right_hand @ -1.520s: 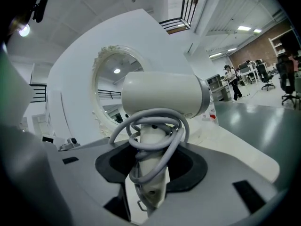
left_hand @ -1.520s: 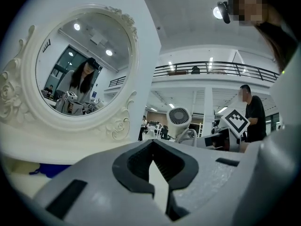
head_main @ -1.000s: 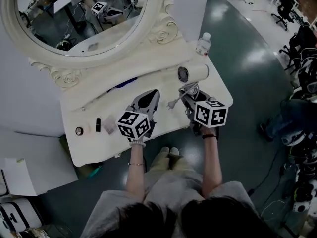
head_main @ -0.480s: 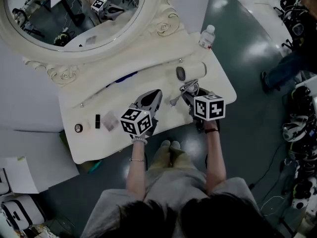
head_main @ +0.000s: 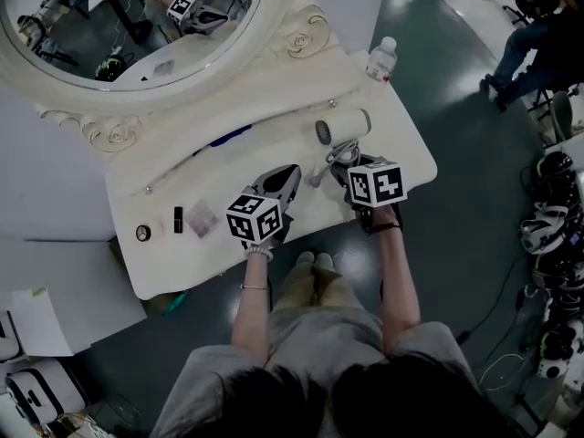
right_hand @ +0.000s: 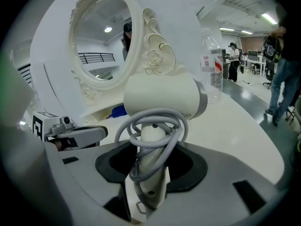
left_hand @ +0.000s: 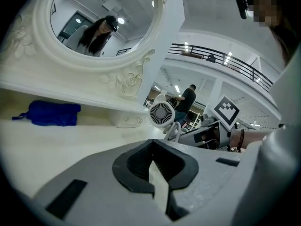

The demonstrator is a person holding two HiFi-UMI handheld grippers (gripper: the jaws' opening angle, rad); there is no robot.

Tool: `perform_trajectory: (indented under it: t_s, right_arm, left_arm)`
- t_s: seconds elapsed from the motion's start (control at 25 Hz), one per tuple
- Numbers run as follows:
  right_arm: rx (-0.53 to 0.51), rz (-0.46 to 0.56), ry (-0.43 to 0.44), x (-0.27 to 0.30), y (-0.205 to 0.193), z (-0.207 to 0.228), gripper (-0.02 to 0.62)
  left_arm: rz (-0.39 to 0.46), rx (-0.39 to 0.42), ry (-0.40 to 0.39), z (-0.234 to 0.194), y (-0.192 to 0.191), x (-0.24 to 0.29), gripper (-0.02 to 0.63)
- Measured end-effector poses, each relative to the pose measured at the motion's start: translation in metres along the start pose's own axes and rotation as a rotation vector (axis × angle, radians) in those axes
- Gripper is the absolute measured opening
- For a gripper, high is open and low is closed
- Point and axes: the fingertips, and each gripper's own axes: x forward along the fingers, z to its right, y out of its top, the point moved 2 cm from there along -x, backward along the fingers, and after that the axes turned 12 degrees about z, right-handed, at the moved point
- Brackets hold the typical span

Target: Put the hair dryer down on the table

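Observation:
A white hair dryer (head_main: 342, 128) with its grey cord wound round the handle is over the right part of the white dressing table (head_main: 182, 263). My right gripper (head_main: 351, 164) is shut on its handle. In the right gripper view the dryer's barrel (right_hand: 162, 97) stands above the jaws of the right gripper (right_hand: 149, 173), which clamp handle and cord. Whether the dryer touches the tabletop I cannot tell. My left gripper (head_main: 283, 179) hovers beside it to the left, shut and holding nothing. From the left gripper (left_hand: 153, 166) the dryer's rear grille (left_hand: 161, 113) shows ahead to the right.
A large oval mirror (head_main: 137, 26) stands at the table's back. A water bottle (head_main: 380, 59) is at the back right corner, a blue cloth (head_main: 228, 138) lies under the mirror, and small items (head_main: 180, 220) lie at the left. A person (head_main: 534, 35) stands on the floor beyond.
Both grippers have come lower toward the tabletop, the right one carrying the hair dryer down with it. Neither gripper's jaws have changed.

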Motion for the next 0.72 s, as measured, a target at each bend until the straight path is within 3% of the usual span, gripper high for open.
perform_trajectory:
  t_s: [0.72]
  right_arm:
    - [-0.106,-0.179,-0.03,0.025,-0.017,0.003,0.186]
  left_arm:
    - [-0.076,-0.045,-0.001,-0.007,-0.03,-0.006,0.005]
